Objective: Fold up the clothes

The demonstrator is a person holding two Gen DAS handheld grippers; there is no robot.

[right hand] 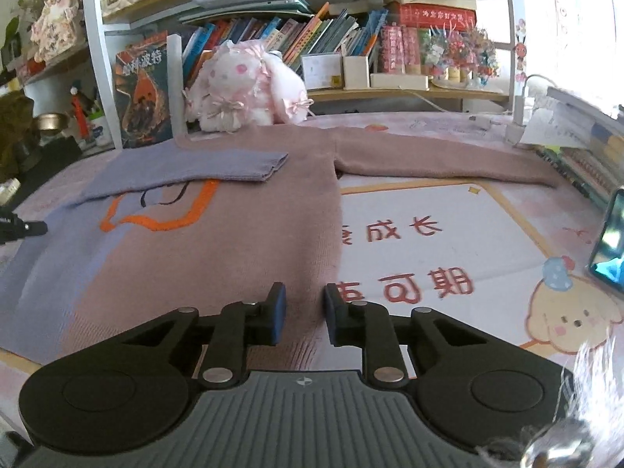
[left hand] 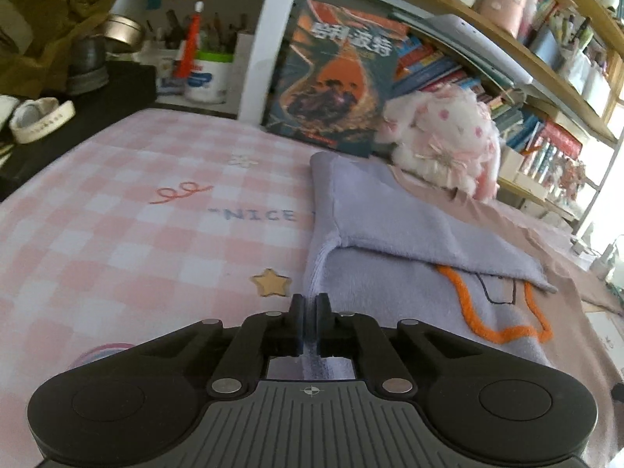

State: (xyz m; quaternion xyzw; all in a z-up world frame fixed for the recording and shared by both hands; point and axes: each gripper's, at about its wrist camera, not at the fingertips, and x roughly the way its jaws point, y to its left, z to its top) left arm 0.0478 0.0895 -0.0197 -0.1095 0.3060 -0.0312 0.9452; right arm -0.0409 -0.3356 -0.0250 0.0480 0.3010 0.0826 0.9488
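A knitted sweater (right hand: 234, 241), dusty pink with a lavender left side and an orange outline motif (right hand: 163, 218), lies flat on the table. Its lavender sleeve (right hand: 195, 175) is folded across the chest; the pink sleeve (right hand: 448, 163) stretches out to the right. My left gripper (left hand: 310, 312) is shut on the sweater's lavender side edge (left hand: 316, 273). The lavender part also shows in the left wrist view (left hand: 390, 218). My right gripper (right hand: 305, 304) is open and empty, hovering just above the sweater's lower hem. The left gripper's tip (right hand: 23, 228) shows at the far left of the right wrist view.
A pink checked mat (left hand: 136, 234) covers the table on the left, a printed mat (right hand: 448, 253) on the right. A plush bunny (right hand: 241, 85) and an upright book (right hand: 144, 93) stand at the back by bookshelves. A phone (right hand: 610, 241) stands at the right edge.
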